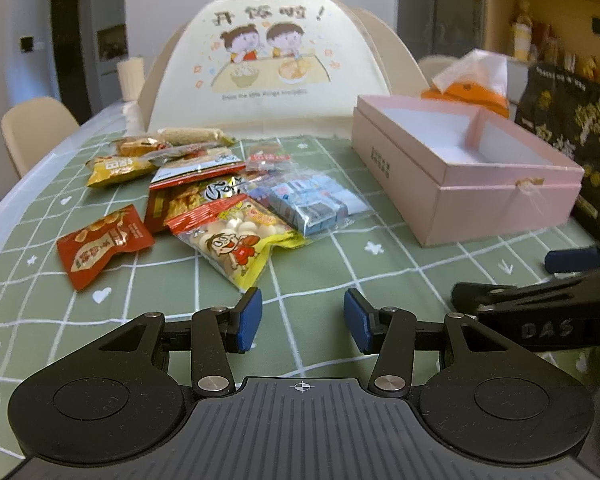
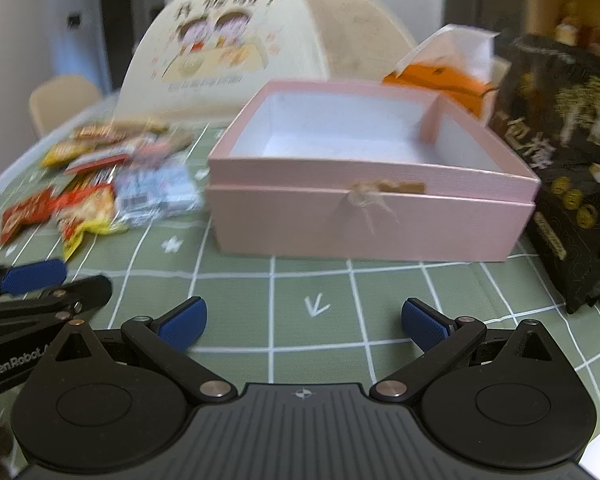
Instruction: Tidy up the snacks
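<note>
A pile of snack packets (image 1: 204,196) lies on the green checked tablecloth (image 1: 320,272), left of an open, empty pink box (image 1: 460,168). Nearest are a red packet (image 1: 104,244), a yellow-and-red cartoon packet (image 1: 240,240) and a blue-and-white pack (image 1: 316,200). My left gripper (image 1: 303,318) is open and empty, low over the cloth just short of the cartoon packet. My right gripper (image 2: 303,322) is open and empty, in front of the pink box (image 2: 364,184). The blurred snack pile (image 2: 100,184) also shows in the right wrist view.
A cream food cover with a cartoon print (image 1: 272,64) stands behind the snacks. An orange tissue holder (image 1: 468,84) and a large black bag (image 2: 568,152) sit right of the box. Chairs (image 1: 36,128) stand past the left table edge.
</note>
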Action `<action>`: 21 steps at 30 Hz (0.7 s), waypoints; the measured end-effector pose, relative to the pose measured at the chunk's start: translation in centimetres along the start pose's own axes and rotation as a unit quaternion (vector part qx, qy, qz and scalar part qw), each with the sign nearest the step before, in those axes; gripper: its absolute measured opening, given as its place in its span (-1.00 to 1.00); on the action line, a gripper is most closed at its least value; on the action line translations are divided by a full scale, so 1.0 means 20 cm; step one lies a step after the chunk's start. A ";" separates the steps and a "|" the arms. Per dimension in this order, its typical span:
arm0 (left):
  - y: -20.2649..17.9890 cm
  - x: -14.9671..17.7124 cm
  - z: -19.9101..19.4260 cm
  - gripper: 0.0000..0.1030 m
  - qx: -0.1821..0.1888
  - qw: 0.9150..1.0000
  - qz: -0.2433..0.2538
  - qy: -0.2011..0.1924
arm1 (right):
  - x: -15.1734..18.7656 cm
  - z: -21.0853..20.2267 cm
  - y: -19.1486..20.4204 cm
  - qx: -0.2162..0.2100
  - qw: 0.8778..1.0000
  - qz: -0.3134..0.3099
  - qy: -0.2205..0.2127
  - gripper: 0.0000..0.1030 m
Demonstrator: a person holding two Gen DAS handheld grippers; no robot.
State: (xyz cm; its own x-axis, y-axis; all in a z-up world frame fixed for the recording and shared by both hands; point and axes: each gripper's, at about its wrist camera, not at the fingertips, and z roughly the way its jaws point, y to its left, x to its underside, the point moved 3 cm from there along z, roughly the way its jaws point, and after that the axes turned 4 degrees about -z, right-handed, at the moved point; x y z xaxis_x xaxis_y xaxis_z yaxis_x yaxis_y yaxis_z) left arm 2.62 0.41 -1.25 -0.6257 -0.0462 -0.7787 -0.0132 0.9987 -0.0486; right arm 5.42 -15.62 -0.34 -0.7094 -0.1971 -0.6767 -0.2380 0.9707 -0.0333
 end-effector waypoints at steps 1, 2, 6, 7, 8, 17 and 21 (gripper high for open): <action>0.03 -0.03 -0.01 0.02 0.010 1.000 -0.005 0.010 | -0.01 0.02 0.03 -0.009 1.000 -0.008 0.027 1.00; 0.08 -0.08 -0.03 0.02 0.021 1.000 -0.014 0.013 | -0.01 0.02 0.03 -0.014 0.999 -0.014 0.032 1.00; 0.40 -0.39 -0.08 0.02 0.018 0.999 -0.043 0.001 | -0.03 0.02 0.02 -0.023 0.998 -0.023 0.059 1.00; 0.53 -0.49 -0.05 0.01 0.020 0.998 -0.064 0.007 | -0.03 0.02 0.02 -0.017 0.997 -0.016 0.067 1.00; 0.64 -0.57 -0.01 0.00 0.021 0.996 -0.089 0.016 | -0.04 0.02 0.03 -0.011 0.997 -0.009 0.078 1.00; 1.18 -1.09 0.64 -0.05 0.090 0.990 -0.075 0.080 | -0.24 -0.10 0.28 0.009 0.991 0.059 0.118 0.83; 1.11 -1.08 0.90 -0.05 0.115 0.984 0.055 0.124 | -0.55 -0.14 0.45 0.004 0.995 0.055 0.087 0.84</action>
State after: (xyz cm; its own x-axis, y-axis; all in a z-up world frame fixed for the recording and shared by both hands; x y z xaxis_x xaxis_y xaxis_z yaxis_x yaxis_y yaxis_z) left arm 29.82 23.12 3.18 -0.7847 0.0977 -0.6122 0.2253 0.9649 -0.1347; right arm 9.13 -5.02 8.89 -0.8352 -0.1099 -0.5388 -0.1475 0.9887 0.0271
